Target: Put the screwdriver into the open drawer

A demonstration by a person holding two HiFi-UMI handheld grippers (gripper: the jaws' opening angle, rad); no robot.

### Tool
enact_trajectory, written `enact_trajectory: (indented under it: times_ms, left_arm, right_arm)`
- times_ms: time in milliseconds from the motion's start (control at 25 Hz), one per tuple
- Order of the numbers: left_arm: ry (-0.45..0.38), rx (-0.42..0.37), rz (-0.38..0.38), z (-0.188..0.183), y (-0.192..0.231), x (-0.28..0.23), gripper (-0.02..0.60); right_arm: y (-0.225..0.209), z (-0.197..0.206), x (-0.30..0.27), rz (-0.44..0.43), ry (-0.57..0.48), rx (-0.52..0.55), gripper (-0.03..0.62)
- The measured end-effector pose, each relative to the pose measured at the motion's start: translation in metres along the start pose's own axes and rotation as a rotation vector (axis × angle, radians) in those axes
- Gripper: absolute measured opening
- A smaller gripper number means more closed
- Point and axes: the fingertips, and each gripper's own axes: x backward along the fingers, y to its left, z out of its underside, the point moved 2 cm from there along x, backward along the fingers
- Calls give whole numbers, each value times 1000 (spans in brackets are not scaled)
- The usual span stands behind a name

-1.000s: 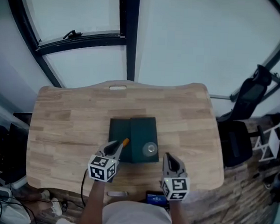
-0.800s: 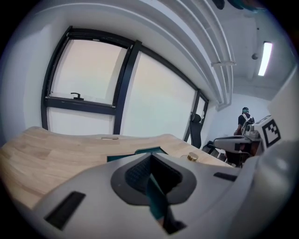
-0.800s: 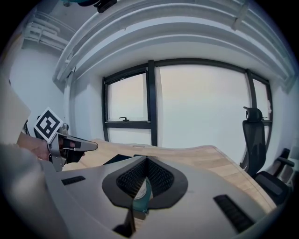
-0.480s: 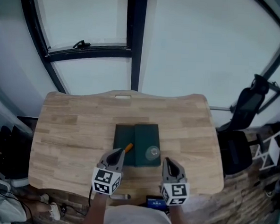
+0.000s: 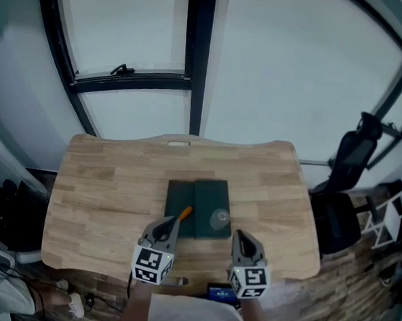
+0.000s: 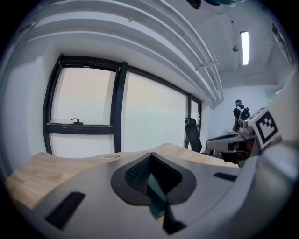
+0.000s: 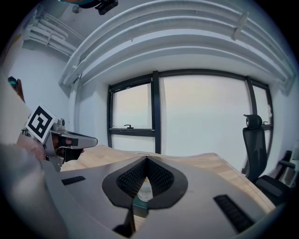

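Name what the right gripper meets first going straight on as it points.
Likely the dark green box, near the round clear piece on top: it sits straight ahead of the right gripper. Depth is unclear.

Office-like workroom. Wooden desk [image 5: 104, 184] set against tall dark-framed windows [image 5: 280, 80]. Black swivel chair [image 7: 252, 140] beside desk. Tube light [image 6: 245, 46] and bare pipes [image 6: 205, 70] on white ceiling.

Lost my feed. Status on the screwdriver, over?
Left gripper shut, empty. Right gripper shut, empty. Orange-handled screwdriver lies on green drawer box, just ahead of left gripper. Nothing blocking.
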Motion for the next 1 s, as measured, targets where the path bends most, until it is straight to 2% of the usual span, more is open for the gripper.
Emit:
enact_trajectory:
  times_ms: [240, 480, 640, 800, 1000]
  left_arm:
    - [-1, -42, -7, 3, 0, 7, 0]
    - [-16, -17, 7, 4, -3, 11, 0]
    - [-29, 47, 10, 0, 1, 13, 0]
    - [23, 29, -8, 11, 3, 12, 0]
    - [43, 6, 0, 21, 1, 5, 0]
  right_arm:
    - [6, 0, 6, 6, -2, 2, -3]
    - [7, 1, 11, 12, 0, 4, -3]
    - [8, 1, 14, 18, 7, 4, -3]
    - [7, 7, 16, 13, 15, 6, -3]
    - [-1, 14, 17, 30, 34, -12, -3]
